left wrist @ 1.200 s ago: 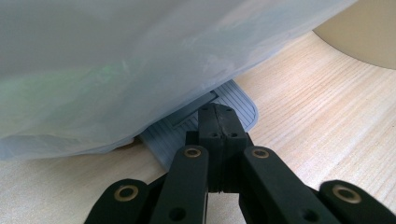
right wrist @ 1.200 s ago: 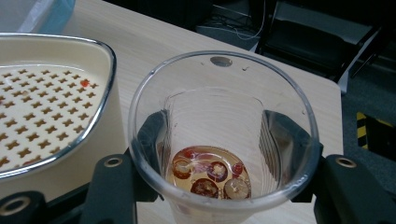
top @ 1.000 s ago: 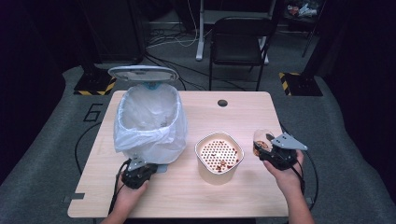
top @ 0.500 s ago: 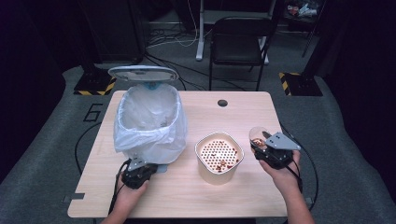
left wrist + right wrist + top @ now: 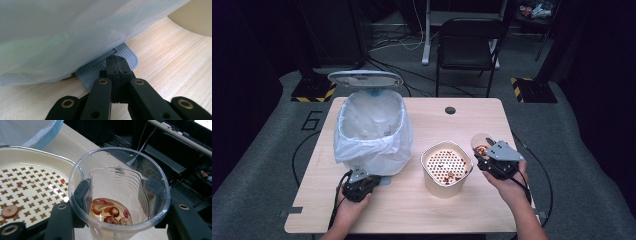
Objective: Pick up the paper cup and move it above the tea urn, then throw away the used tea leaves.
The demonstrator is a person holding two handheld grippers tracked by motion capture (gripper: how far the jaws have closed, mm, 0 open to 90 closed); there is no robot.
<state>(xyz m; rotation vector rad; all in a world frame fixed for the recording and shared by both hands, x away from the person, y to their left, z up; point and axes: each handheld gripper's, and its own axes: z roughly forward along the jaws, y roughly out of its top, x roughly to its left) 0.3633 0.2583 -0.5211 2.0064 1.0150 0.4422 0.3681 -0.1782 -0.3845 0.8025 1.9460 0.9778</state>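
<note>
- The right gripper (image 5: 487, 156) pinches a clear plastic cup (image 5: 119, 195) holding red slices in liquid, just beside the perforated strainer bowl (image 5: 446, 169).
- The left gripper (image 5: 117, 65), jaws pressed together, bears on the bin's grey pedal (image 5: 100, 67); lid (image 5: 365, 78) up.
- Risk: squeezing harder could buckle the thin cup, or tipping it short of the strainer spills liquid onto the table (image 5: 472, 210).

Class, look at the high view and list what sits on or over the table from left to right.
Left tongs → bin lined with a white bag → cream strainer pot → clear cup of red slices gripped by the right tongs.
</note>
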